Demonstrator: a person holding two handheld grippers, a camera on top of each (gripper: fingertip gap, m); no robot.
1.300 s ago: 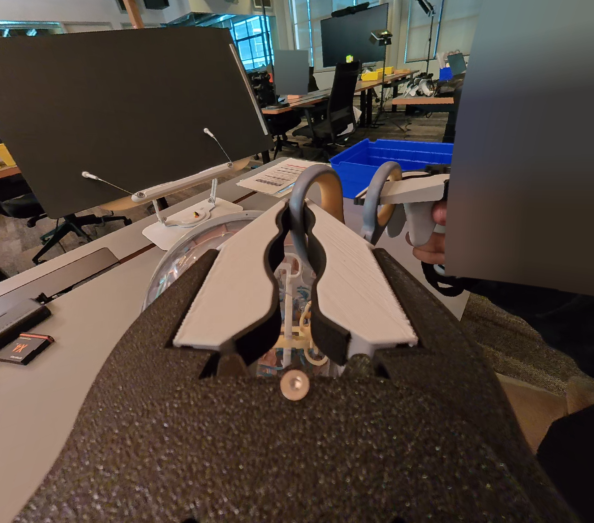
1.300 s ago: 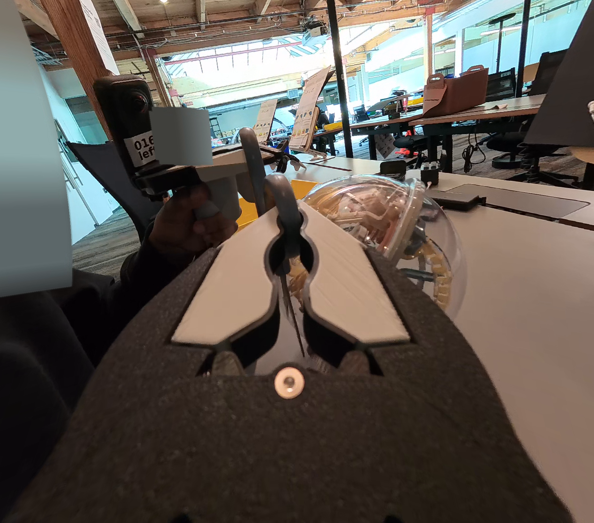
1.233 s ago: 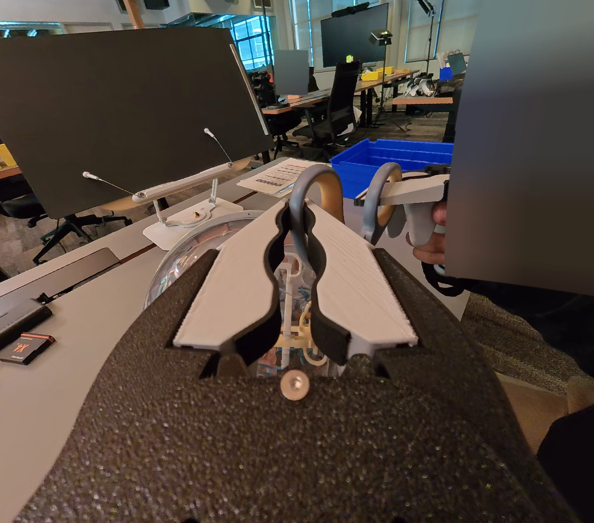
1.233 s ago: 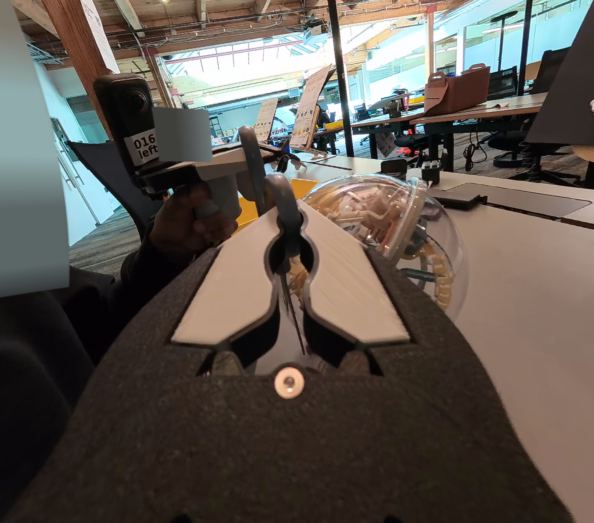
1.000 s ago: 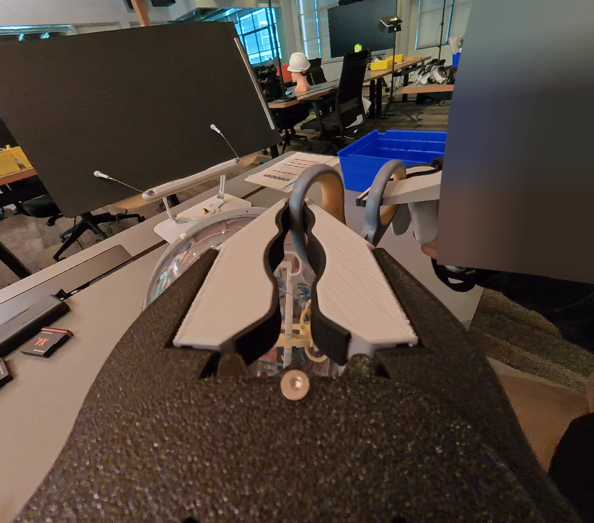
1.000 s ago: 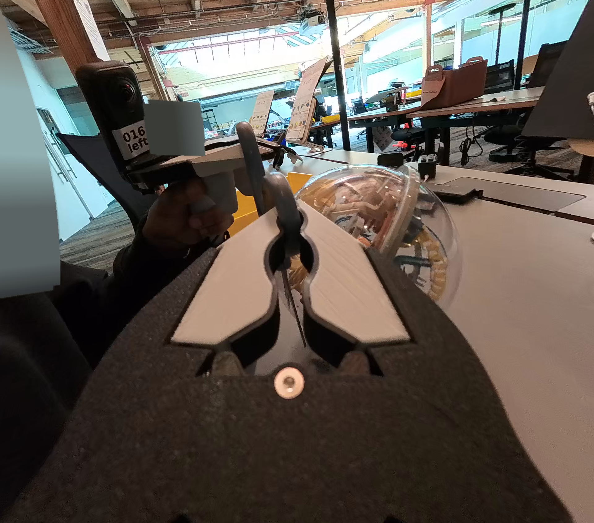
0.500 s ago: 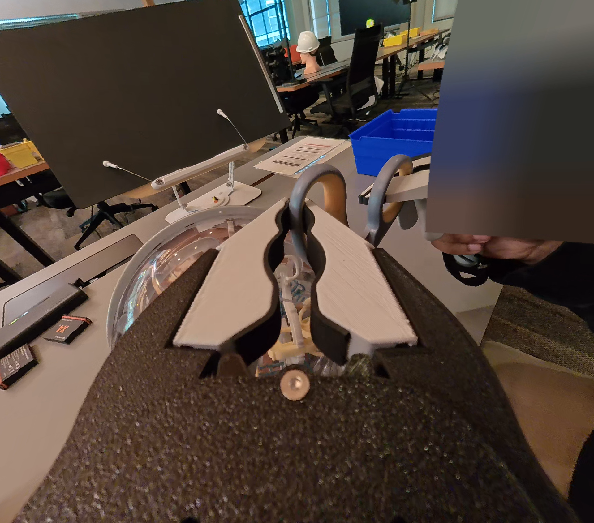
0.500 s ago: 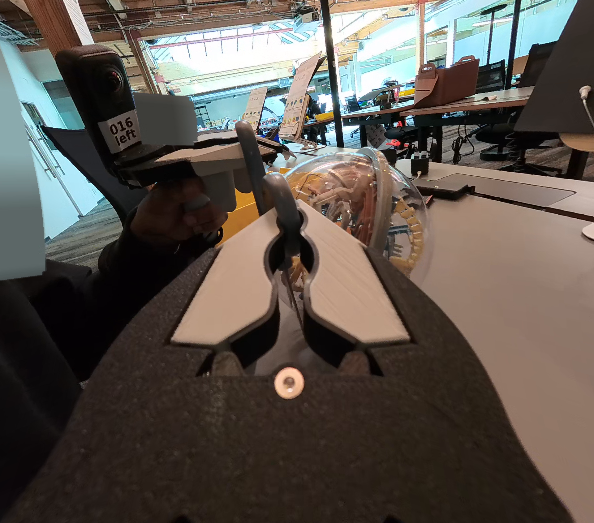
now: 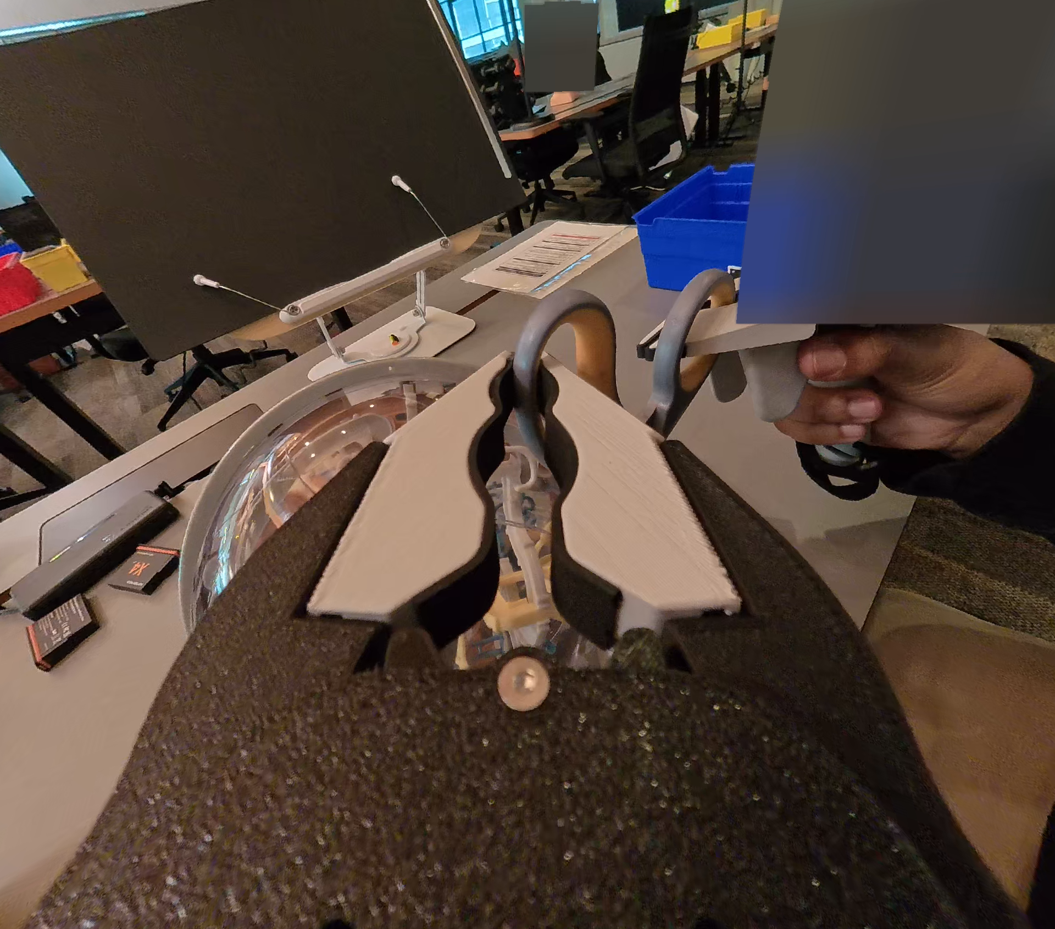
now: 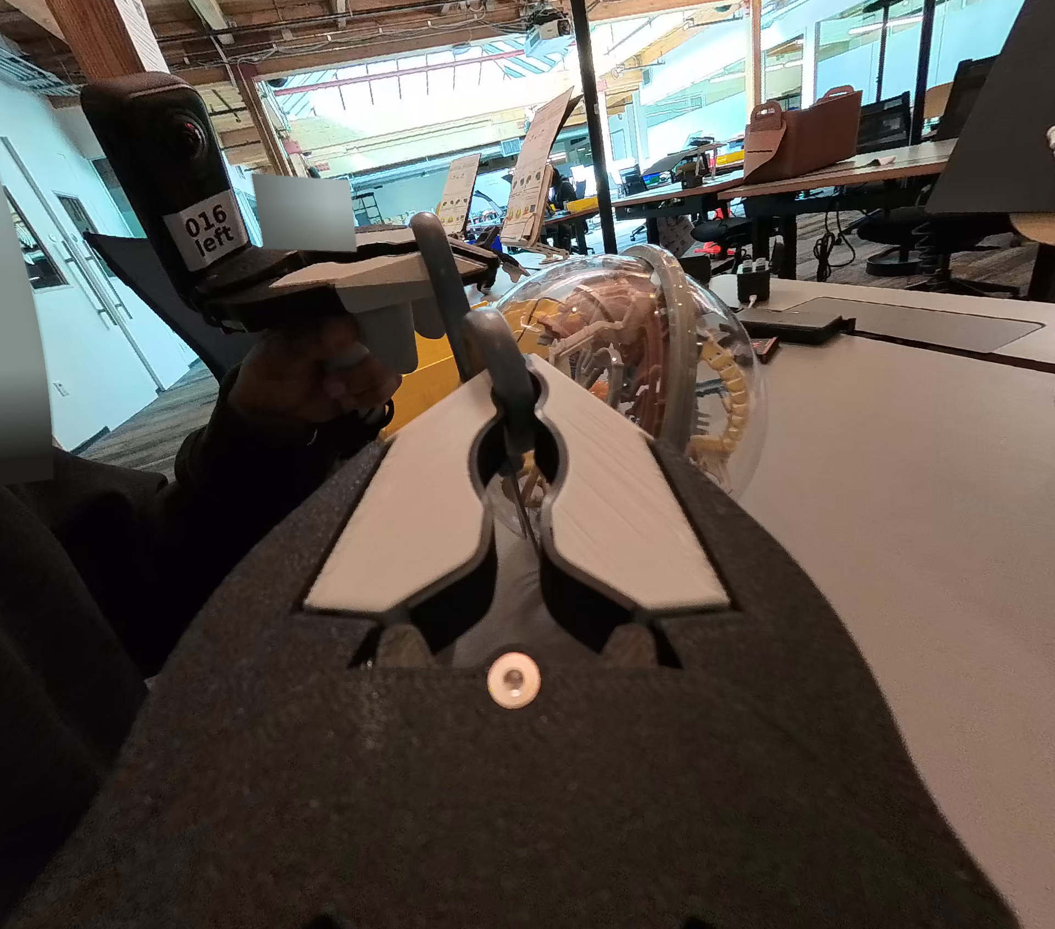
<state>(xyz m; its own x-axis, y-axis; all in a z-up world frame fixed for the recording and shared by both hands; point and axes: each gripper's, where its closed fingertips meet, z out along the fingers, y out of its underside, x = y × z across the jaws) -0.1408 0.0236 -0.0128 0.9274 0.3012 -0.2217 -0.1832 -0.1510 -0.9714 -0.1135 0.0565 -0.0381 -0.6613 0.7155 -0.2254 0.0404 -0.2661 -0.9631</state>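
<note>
Scissors' (image 10: 502, 388) blade, apparently, right view only

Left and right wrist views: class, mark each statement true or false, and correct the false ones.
1. The left gripper is shut on one handle loop of the scissors. True.
2. The right gripper is open and holds nothing. False: it is shut on the scissors' other handle loop.
3. The ball just beyond the grippers is clear, with coloured tracks inside. True.
4. The bin behind the scissors is red. False: it is blue.
</note>
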